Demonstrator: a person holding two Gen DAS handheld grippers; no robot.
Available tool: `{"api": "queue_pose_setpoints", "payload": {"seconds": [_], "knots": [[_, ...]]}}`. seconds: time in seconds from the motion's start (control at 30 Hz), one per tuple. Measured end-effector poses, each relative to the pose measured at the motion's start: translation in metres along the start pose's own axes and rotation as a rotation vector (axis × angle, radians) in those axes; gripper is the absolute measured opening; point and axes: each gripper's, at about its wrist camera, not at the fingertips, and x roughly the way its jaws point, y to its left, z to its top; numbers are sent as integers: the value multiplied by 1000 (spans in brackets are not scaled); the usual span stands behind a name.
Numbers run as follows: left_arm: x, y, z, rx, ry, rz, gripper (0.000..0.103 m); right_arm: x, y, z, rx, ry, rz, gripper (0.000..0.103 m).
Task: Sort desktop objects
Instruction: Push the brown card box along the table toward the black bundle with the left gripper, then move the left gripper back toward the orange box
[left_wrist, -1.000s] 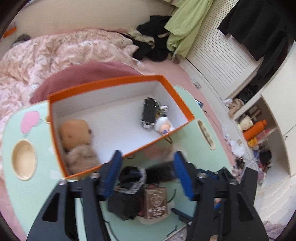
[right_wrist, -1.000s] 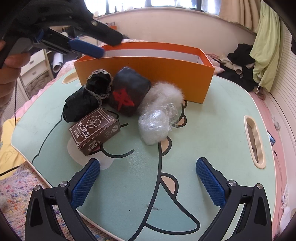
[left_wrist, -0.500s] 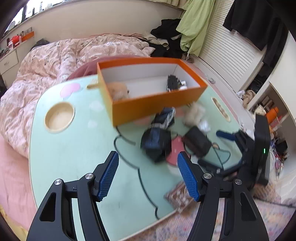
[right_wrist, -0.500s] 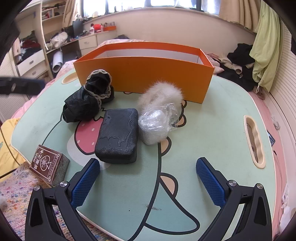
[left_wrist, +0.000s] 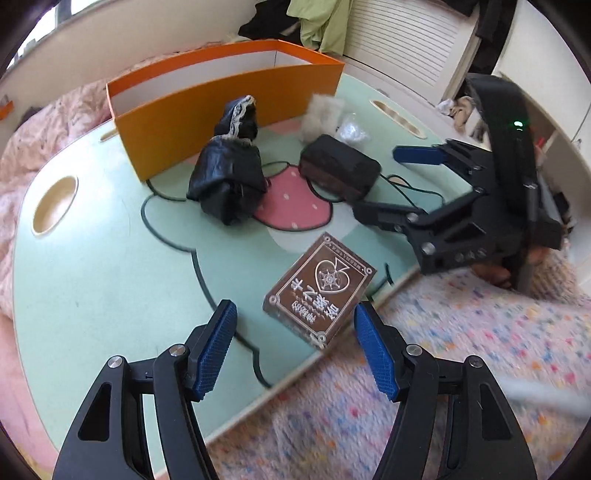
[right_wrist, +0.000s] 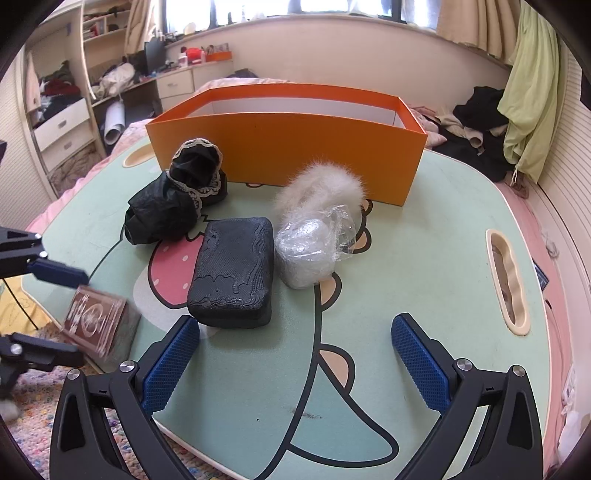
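Note:
A brown card box (left_wrist: 320, 288) lies at the green table's near edge; it also shows in the right wrist view (right_wrist: 98, 322). My left gripper (left_wrist: 295, 349) is open, its fingers either side of the box, not touching. A black rectangular case (right_wrist: 232, 271), a black lace-trimmed pouch (right_wrist: 177, 197), a white fur ball (right_wrist: 321, 190) and a plastic-wrapped lump (right_wrist: 306, 253) lie in front of the orange box (right_wrist: 288, 142). My right gripper (right_wrist: 295, 360) is open and empty, just short of the black case. It also shows in the left wrist view (left_wrist: 399, 181).
The green cartoon table (right_wrist: 406, 266) has a handle slot (right_wrist: 508, 280) on the right and a round cup hole (left_wrist: 53, 205) on the left. A speckled rug (left_wrist: 443, 369) lies below the table edge. A bed with a pink quilt (left_wrist: 22, 155) stands behind.
My left gripper has swung away from above the orange box down to the table's near edge, now around the card box. The card box has slid to the edge. The right gripper stayed still.

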Motion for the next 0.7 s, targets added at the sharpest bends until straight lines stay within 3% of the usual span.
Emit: {"api": "queue_pose_setpoints", "payload": {"seconds": [0.23,0.3,0.47,0.57,0.7], "knots": [[17,12,36,-66,-99,167,66,-1,0,-1,1,-1,0,103],[21,11,36,-78,-116,183,67,-1,0,-1,1,-1,0,103],[-3,19,23,-146,-162,-14,67,-1,0,-1,1,-1,-1,103],[-14,40,30,-225,-213,-84,67,-1,0,-1,1,0,0,103],[-10,69,48,-332,-211,-173,66,0,0,-1,1,-1,-1,103]]}}
